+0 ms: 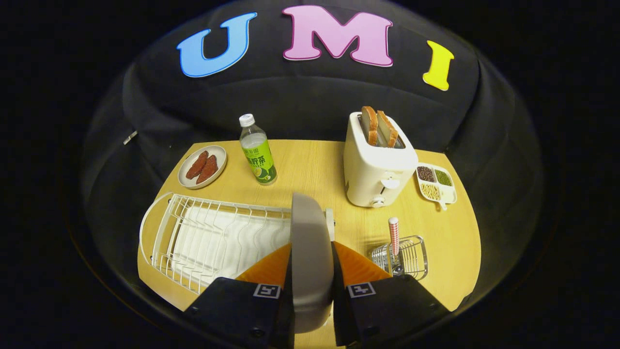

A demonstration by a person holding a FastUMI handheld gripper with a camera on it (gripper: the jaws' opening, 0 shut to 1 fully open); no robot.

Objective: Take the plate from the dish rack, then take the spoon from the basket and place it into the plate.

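The gripper (312, 264) is clenched on the plate (310, 252), both fingers pressing its faces. The plate stands on edge between them, its long axis running straight ahead, rim pointing away toward the toaster (378, 167) and bottle (258, 150). The white rack (213, 237) lies just beside it. The spoon (394, 240) stands upright in the wire basket (402, 257), handle up. Beyond sit a sausage dish (202, 166) and a bean tray (435, 183). All rest on a light wooden table (315, 165) before black cloth.
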